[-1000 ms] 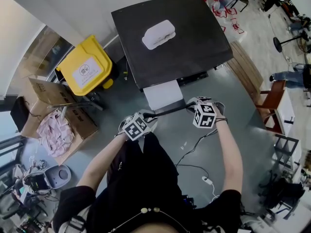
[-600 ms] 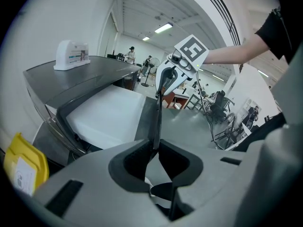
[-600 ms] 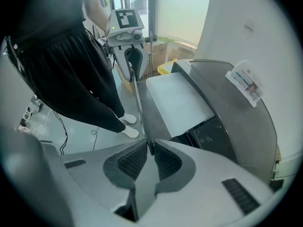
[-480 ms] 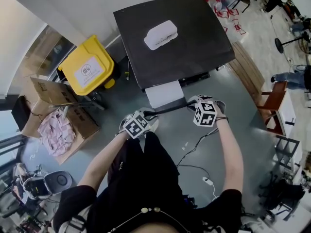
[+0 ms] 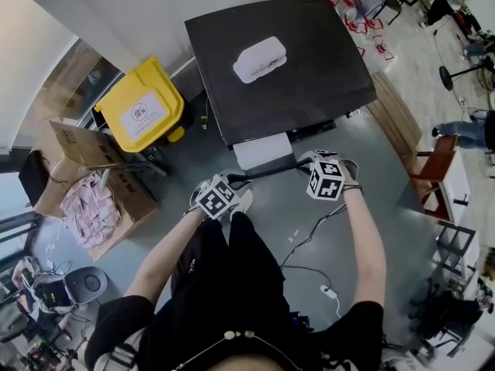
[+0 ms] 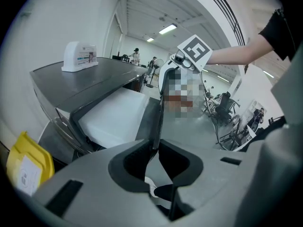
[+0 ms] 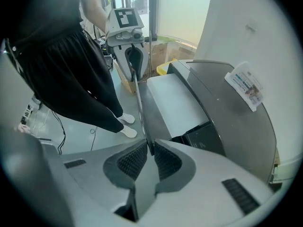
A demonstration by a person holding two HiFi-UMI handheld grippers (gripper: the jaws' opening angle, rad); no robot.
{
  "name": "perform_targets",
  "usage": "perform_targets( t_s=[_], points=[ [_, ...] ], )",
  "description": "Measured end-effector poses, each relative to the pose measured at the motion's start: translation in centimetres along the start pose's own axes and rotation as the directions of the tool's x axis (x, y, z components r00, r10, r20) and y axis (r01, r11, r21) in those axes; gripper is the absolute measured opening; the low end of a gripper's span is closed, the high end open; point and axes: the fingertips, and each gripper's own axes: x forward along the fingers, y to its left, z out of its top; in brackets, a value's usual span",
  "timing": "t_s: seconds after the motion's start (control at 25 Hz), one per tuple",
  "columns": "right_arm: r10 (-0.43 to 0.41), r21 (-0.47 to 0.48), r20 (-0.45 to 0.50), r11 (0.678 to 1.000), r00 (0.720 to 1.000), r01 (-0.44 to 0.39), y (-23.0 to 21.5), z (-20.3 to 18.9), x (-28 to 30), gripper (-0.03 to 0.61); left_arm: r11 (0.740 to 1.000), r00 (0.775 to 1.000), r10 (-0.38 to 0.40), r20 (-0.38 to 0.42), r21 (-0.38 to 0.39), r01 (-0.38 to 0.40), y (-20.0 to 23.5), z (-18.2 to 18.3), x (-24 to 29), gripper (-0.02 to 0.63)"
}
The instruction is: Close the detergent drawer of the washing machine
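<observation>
The detergent drawer [image 5: 263, 151] stands pulled out toward me from the washing machine [image 5: 309, 76], its white inside showing. My left gripper [image 6: 154, 149] is pinched on the left end of the drawer's thin dark front panel [image 5: 269, 173], and my right gripper [image 7: 150, 151] is clamped on the right end of the same panel. On the machine's top, toward the far side, sits a white box [image 5: 260, 59], possibly a wipes pack. A yellow bin [image 5: 139, 108] stands left of the machine

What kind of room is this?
Probably a workshop or test lab, not a home: the washing machine stands among cardboard boxes, a yellow bin and loose floor cables.
</observation>
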Motion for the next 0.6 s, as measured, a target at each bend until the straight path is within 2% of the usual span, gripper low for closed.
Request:
perform_targets(
  t_s=[0.6],
  points=[
    [-0.007, 0.010, -0.001, 1.000, 1.000, 0.007, -2.0, 0.9, 0.3, 0.054, 0.999, 0.999, 0.044, 0.014, -0.031, -0.043, 2.3, 0.6, -0.5, 0.061]
  ],
)
